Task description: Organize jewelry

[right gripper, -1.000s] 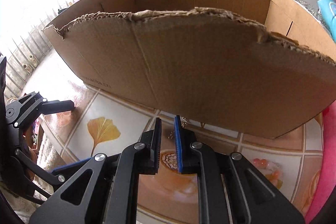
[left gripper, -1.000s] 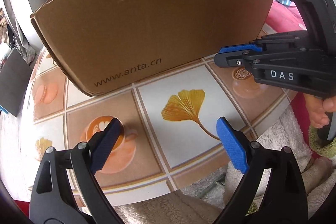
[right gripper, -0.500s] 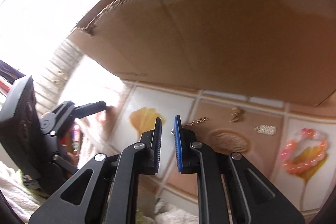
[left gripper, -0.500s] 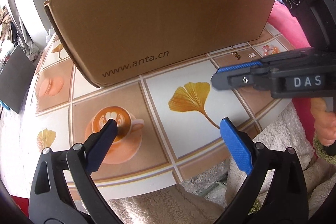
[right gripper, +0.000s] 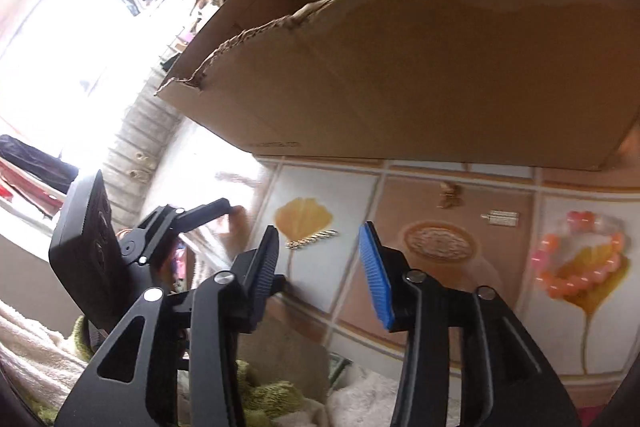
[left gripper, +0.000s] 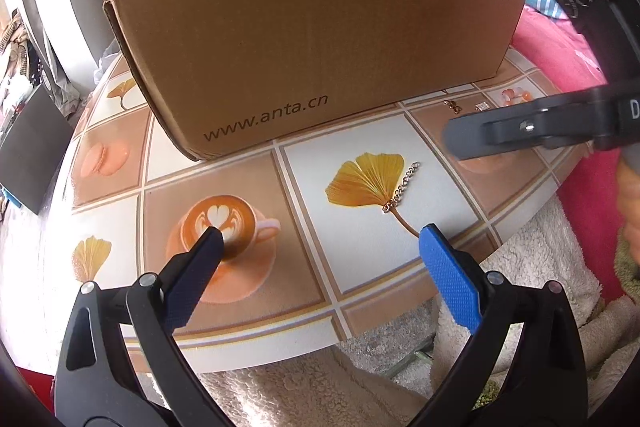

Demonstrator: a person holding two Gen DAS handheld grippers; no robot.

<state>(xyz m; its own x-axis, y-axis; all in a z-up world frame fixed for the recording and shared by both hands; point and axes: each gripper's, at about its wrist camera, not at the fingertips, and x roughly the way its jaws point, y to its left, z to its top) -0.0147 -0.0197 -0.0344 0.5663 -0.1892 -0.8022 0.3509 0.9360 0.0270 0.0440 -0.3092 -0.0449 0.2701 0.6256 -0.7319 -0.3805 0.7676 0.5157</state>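
Our right gripper [right gripper: 320, 243] is opening, empty, the gold chain [left gripper: 401, 188] lying loose on the table [left gripper: 360, 251]. Our left gripper [left gripper: 320, 247] gapes empty. The bead bracelet [right gripper: 580, 255] and two small pieces remain unsorted.

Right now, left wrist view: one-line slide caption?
Open left gripper above the patterned table; gold chain lies free on the ginkgo-leaf tile before the cardboard box, right gripper opening nearby.
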